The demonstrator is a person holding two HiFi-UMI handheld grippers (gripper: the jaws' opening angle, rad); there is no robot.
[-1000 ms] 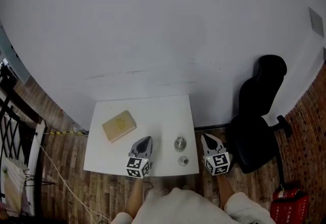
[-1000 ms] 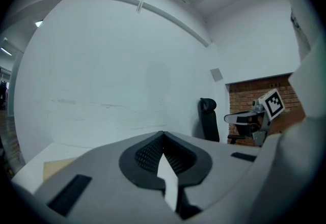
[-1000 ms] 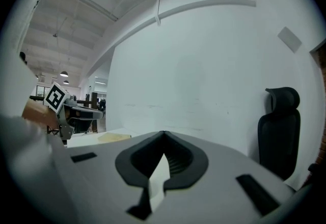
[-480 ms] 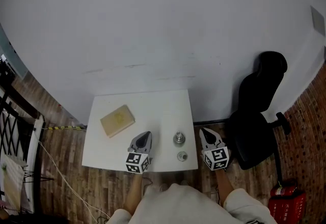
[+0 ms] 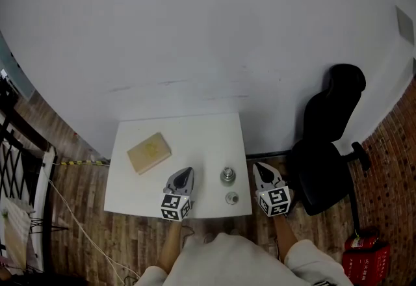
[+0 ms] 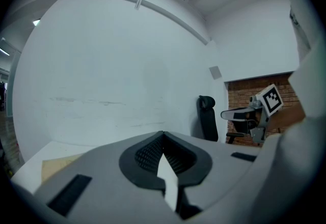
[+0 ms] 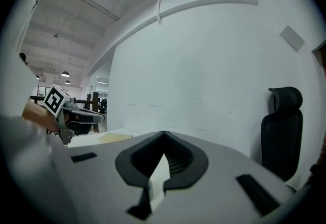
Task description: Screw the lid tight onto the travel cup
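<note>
Nearest, both tools sit closed and empty: left tool (image 5: 184, 174) over the worktop (image 5: 195, 132), right tool (image 5: 260, 169) past its right edge. Between them, the lid (image 5: 231, 198) lies near the front edge, travel cup (image 5: 227, 176) just behind. Open worktop beyond, tan block (image 5: 149, 153) far-left.

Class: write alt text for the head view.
A person holds the shut left gripper and right gripper either side of a travel cup and its separate lid on a white table. A tan block lies farther left.
</note>
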